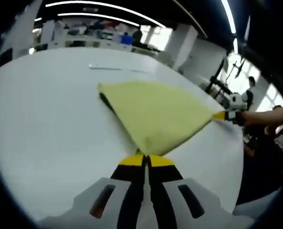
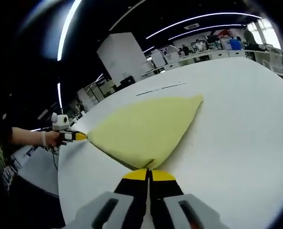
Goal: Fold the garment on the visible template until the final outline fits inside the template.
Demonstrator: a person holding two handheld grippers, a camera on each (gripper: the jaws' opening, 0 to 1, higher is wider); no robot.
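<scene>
One yellow garment [image 1: 155,114] on the table [image 1: 46,124]; both grippers, left [image 1: 146,160] and right [image 2: 148,172], apparently pinch its corners, fingers closed.

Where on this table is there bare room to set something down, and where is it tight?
Bare white table lies beside the yellow garment and beyond its far corner, up to the thin line marked there. It is crowded at the near edge, where the left gripper and right gripper each pinch a corner.
</scene>
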